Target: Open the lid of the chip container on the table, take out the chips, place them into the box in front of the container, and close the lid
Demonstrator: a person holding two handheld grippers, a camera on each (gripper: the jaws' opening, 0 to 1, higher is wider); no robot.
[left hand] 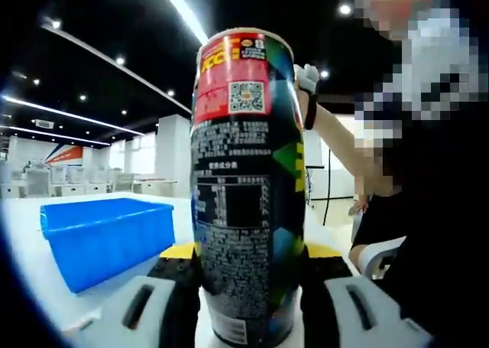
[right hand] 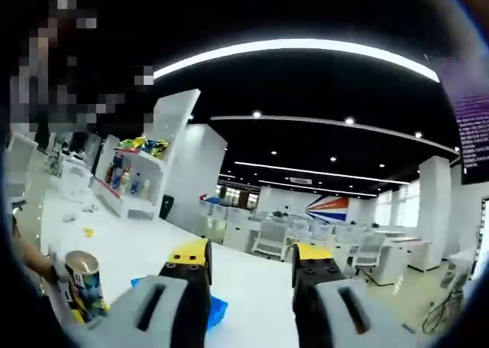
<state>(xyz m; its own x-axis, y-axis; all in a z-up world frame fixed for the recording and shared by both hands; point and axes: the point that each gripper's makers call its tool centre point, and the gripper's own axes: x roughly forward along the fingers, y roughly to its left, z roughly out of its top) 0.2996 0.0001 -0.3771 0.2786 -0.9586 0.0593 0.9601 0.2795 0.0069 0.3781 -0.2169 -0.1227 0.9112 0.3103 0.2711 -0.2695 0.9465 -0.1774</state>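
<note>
The left tongs (left hand: 248, 275) clamp the upright black-and-red cardboard chip canister (left hand: 244, 187) near its base, above the white bench (left hand: 30, 279). A blue plastic box (left hand: 107, 237) sits at nine o'clock, just beside. The right tongs (right hand: 250, 268) gape empty over bare benchtop.

The left gripper (left hand: 248, 268), with black jaws tipped in yellow and pale grey housings, stands closed against the two sides of the tall black chip can with a red label (left hand: 244, 187), holding it upright. The right gripper (right hand: 250, 265), of the same make, has its jaws spread apart with nothing between them. Behind the can, a white-gloved hand (left hand: 307, 78) on a bare forearm reaches up beside its top.
</note>
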